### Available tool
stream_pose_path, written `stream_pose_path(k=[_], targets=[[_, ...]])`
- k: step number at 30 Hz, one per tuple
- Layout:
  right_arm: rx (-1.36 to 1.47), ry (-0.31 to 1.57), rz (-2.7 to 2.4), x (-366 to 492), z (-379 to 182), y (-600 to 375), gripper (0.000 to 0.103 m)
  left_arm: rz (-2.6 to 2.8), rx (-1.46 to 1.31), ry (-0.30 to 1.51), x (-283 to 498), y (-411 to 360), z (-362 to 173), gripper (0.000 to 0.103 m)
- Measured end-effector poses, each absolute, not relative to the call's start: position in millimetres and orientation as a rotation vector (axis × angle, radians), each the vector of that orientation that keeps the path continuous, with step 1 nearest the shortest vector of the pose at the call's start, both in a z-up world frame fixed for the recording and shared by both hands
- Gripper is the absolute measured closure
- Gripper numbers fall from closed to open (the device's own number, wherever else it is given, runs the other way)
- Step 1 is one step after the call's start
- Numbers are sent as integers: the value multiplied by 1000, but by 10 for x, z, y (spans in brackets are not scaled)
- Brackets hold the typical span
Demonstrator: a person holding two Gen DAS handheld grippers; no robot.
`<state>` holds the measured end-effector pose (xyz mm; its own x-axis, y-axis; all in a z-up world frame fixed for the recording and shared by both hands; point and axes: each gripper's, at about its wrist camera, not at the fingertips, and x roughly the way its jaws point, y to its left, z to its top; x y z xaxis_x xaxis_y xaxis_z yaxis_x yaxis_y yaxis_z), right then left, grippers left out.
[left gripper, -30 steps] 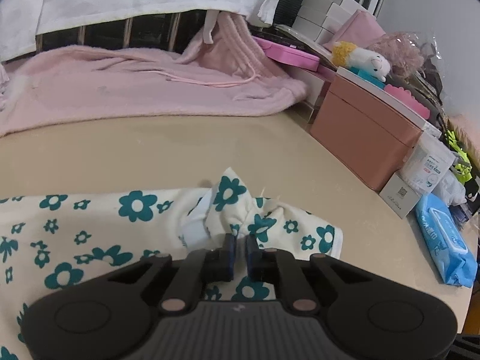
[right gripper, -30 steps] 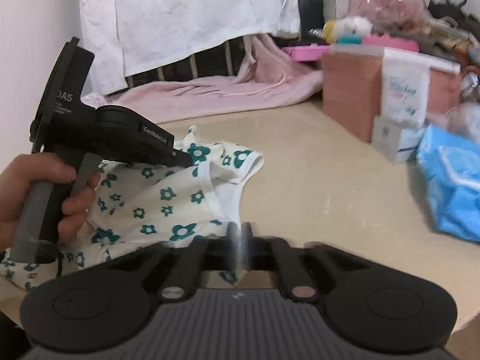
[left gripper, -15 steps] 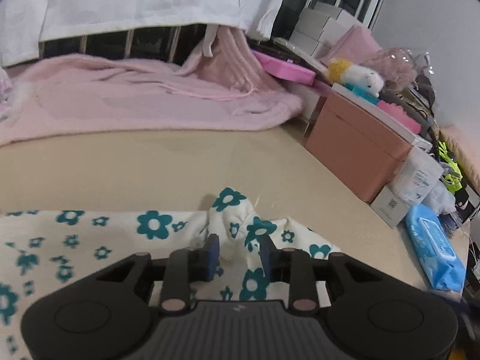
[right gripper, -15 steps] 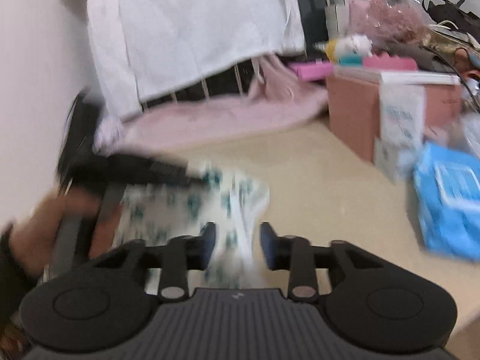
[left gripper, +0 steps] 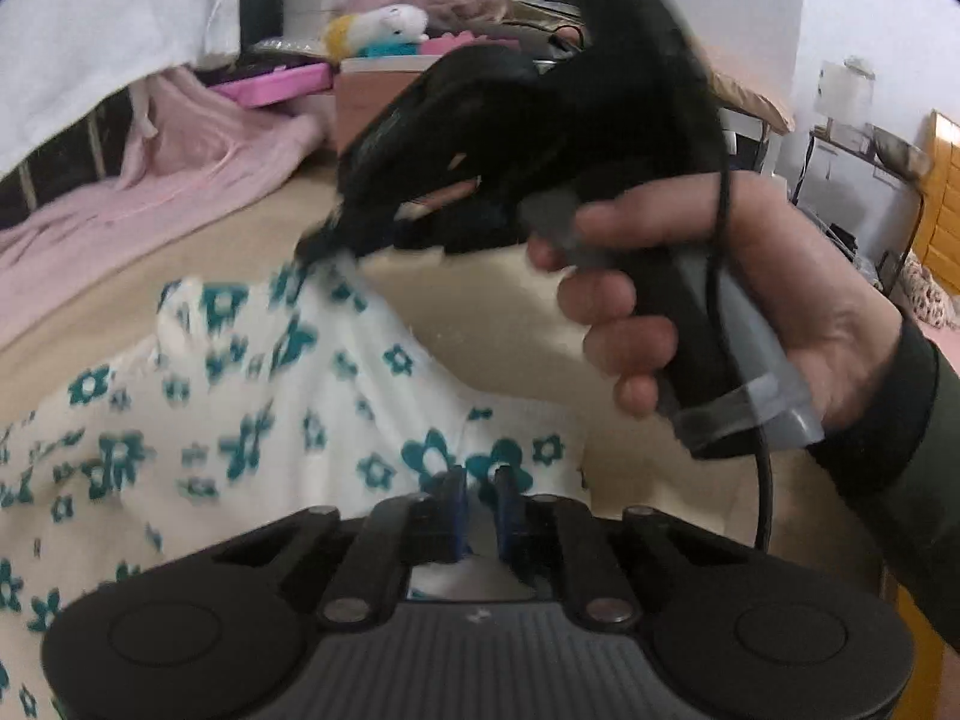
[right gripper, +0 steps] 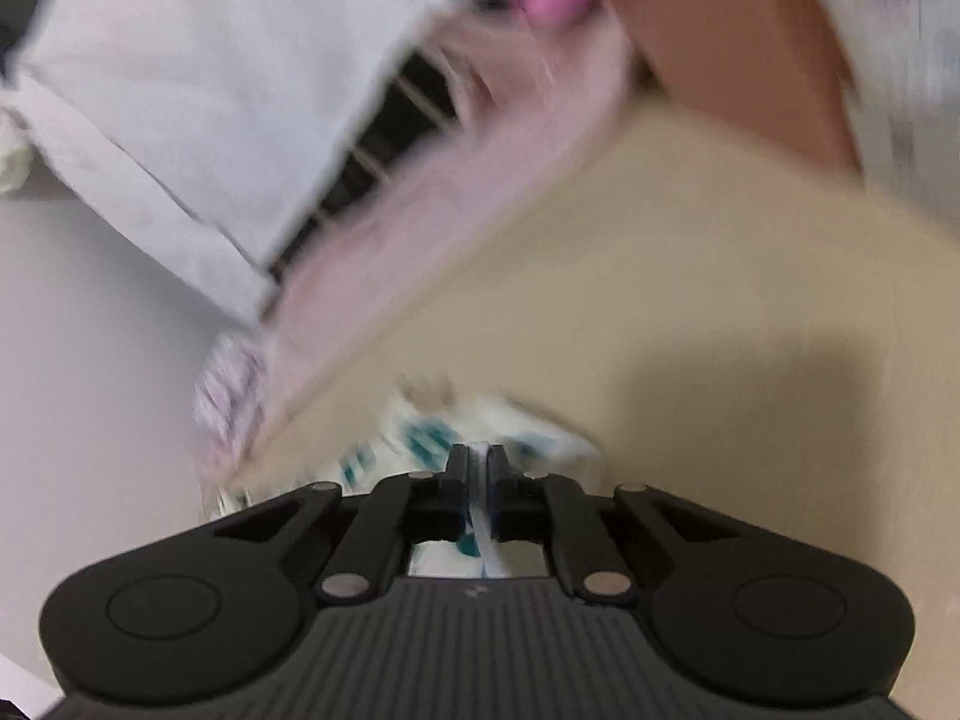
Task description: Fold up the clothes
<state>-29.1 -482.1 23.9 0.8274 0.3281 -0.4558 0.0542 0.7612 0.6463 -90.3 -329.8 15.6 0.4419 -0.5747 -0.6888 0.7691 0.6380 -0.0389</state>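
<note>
Floral garment [left gripper: 288, 420] is pinched by both the left tool [left gripper: 478, 483] and right tool [right gripper: 477, 462].

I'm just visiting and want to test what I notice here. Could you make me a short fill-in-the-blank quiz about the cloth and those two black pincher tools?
1. The white garment on the tan table is printed with teal ____.
2. The left gripper is shut on the garment's ____ edge.
3. The right gripper lifts a corner of the garment ____ the table.
4. The fluffy cloth at the back of the table is ____ in color.

Missing words: flowers; near; above; pink
</note>
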Motion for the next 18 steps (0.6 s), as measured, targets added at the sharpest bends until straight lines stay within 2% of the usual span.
stream_pose_path(k=[1,2,3,4,8,11,13,14,15,18], targets=[[659,564,157,-308,272,-4805,92,-855,284,738,-895,-3269,156,96],[618,542,158,-319,299,-4790,84,-860,273,744,-886,-3249,152,97],[574,572,175,-279,297,-4769,73,-861,267,750,-881,-3234,151,97],[542,637,179,-203,274,-4745,51,-860,255,764,-864,-3216,159,97],[589,683,145,-166,232,-4816,52,-858,231,803,-828,-3154,187,97],[702,681,124,-188,222,-5004,63,-851,248,798,-850,-3166,208,97],[720,709,117,-174,169,-5069,64,-847,260,792,-882,-3169,213,96],[727,727,124,-142,134,-5069,69,-847,261,788,-885,-3171,208,96],[735,745,133,-106,97,-5062,80,-847,262,784,-888,-3171,202,96],[716,730,162,7,44,-5004,99,-844,263,786,-892,-3186,201,96]])
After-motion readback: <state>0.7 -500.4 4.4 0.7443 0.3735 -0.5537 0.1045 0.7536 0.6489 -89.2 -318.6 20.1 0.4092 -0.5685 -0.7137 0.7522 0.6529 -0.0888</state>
